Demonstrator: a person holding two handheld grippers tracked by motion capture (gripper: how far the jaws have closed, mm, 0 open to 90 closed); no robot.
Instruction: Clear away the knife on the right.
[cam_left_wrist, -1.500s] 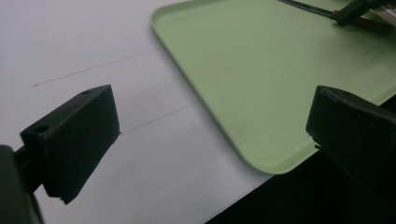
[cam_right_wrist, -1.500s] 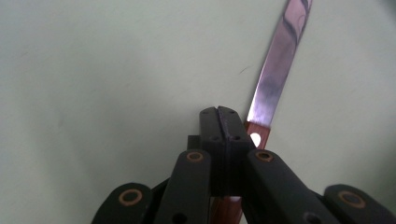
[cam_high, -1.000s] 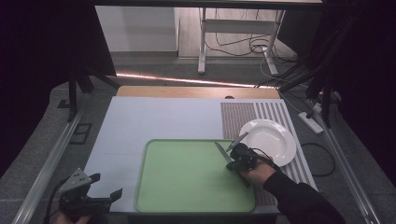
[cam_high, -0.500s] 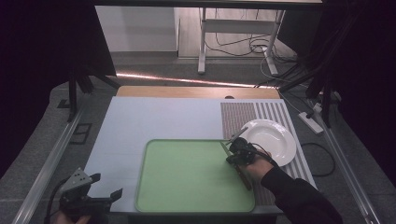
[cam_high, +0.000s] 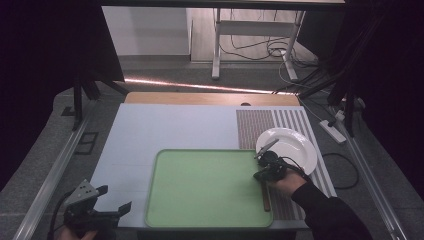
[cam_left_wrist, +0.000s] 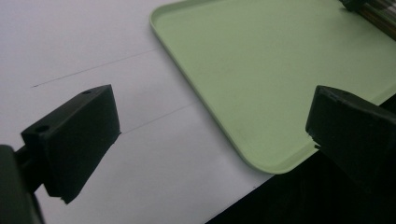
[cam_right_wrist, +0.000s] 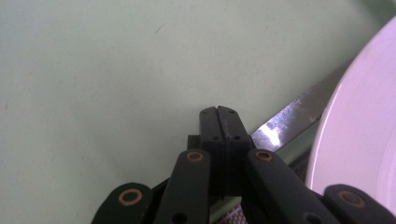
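Observation:
A pale green tray (cam_high: 200, 190) lies on the white table top, and a white plate (cam_high: 295, 145) sits just past its right rim. Along that rim lies a knife, its brown handle (cam_high: 265, 196) pointing toward the table's front edge. Its shiny blade (cam_right_wrist: 292, 114) runs beside the plate (cam_right_wrist: 359, 135) in the right gripper view. My right gripper (cam_high: 264, 162) is over the knife, jaws pressed together (cam_right_wrist: 218, 112), the blade passing under their tips. My left gripper (cam_high: 97, 210) rests at the front left corner, its jaws wide apart (cam_left_wrist: 215, 116) with nothing between them, facing the tray's near corner (cam_left_wrist: 275, 158).
A brown and white striped mat (cam_high: 260, 125) covers the table's right part under the plate. Metal rails (cam_high: 50, 175) run along both sides. A desk frame and cables (cam_high: 260, 47) stand on the floor beyond the far edge.
My right gripper has shifted a little to the right, closer to the plate. The left gripper has stayed where it was.

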